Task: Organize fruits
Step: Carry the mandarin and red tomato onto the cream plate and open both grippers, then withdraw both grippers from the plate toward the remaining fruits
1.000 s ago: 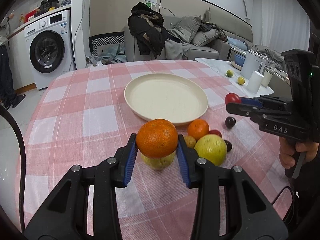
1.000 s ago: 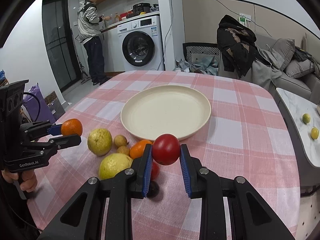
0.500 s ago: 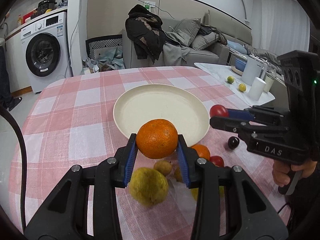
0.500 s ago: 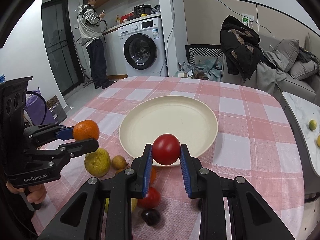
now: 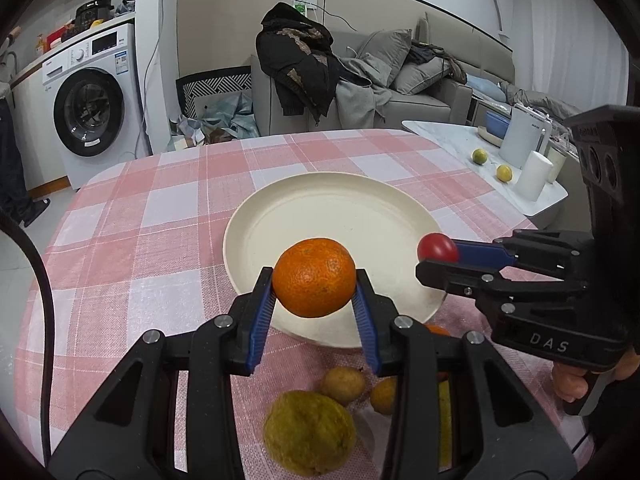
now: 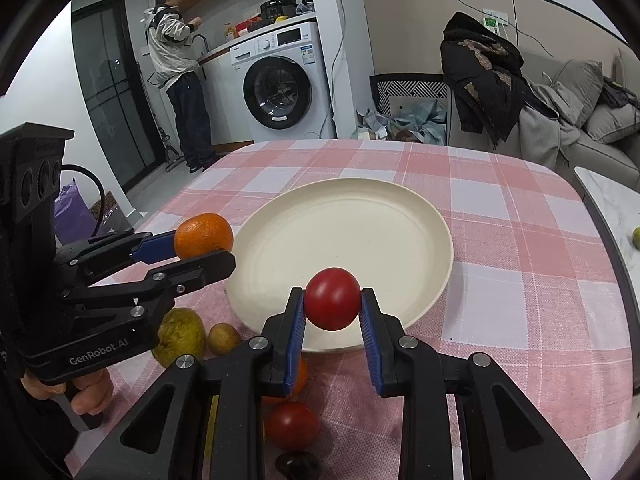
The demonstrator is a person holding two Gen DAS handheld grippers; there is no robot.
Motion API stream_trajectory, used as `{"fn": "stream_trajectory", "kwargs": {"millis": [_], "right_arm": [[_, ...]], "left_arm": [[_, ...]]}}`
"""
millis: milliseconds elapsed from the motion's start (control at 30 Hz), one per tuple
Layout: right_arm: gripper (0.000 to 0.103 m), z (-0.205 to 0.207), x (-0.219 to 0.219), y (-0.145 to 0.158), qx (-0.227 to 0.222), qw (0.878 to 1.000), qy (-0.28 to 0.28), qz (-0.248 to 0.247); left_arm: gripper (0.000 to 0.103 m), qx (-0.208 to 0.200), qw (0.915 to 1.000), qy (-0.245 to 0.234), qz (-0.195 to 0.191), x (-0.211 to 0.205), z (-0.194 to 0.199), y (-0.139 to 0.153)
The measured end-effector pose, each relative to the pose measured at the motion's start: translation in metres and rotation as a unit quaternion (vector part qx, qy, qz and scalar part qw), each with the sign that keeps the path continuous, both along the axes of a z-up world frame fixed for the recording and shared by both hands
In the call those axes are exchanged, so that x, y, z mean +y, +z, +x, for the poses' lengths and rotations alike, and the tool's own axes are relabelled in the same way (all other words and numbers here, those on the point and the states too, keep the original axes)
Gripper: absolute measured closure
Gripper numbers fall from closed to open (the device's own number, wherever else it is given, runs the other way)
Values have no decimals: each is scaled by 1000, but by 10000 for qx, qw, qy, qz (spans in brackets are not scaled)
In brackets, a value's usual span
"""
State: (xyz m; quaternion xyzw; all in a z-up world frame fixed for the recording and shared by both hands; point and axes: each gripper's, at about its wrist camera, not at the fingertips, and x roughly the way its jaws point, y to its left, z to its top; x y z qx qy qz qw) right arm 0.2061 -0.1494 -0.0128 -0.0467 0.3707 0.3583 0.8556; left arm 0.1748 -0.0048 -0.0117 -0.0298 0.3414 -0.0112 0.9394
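Orange (image 5: pixel 314 277), one, clamped in left tool (image 5: pixel 315 308); red tomato (image 6: pixel 332 298), one, clamped in right tool (image 6: pixel 332 328). Both over one cream plate's (image 6: pixel 400 216) near rim. On tabletop (image 6: pixel 540 280): one further tomato (image 6: pixel 292 424).

Round orange (image 5: pixel 314 277) held over the near rim of the empty cream plate (image 5: pixel 340 216) at 6 o'clock, red tomato (image 6: pixel 331 298) held likewise, loose fruit on the checked cloth nearer still — yellow-green pear (image 5: pixel 309 432), two small brown fruits (image 5: pixel 344 385), second tomato (image 6: pixel 292 424).
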Motion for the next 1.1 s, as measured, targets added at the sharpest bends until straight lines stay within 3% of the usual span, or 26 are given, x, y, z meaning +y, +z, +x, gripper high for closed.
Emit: {"fn": "stream_trajectory", "kwargs": {"millis": [467,700,833,900,1000,1067,1100], "right_arm": [[75,18,5,-19,310,9993,-150,-139],[73,16,1,-13,208,9996,-204,-67],[63,13,-4,-8,198,9996,-218,-42],[54,10,-8,-5,142,9996,-247,-9],[47,4,-14,-1,50,9995,-315,-26],[31,-2,-18,3,8,9997,-242,9],[16,-6,-21,5,-35,9998,-200,36]], "left_arm": [[68,349,9993,-59,129,-2,19,-24],[68,388,9992,31,118,2,17,-26],[66,261,9996,28,93,4,9,-18],[58,204,9997,42,122,3,3,-14],[34,59,9998,94,160,3,-9,-5],[19,-70,9998,114,156,3,-21,2],[19,-126,9997,120,160,3,-27,5]]}}
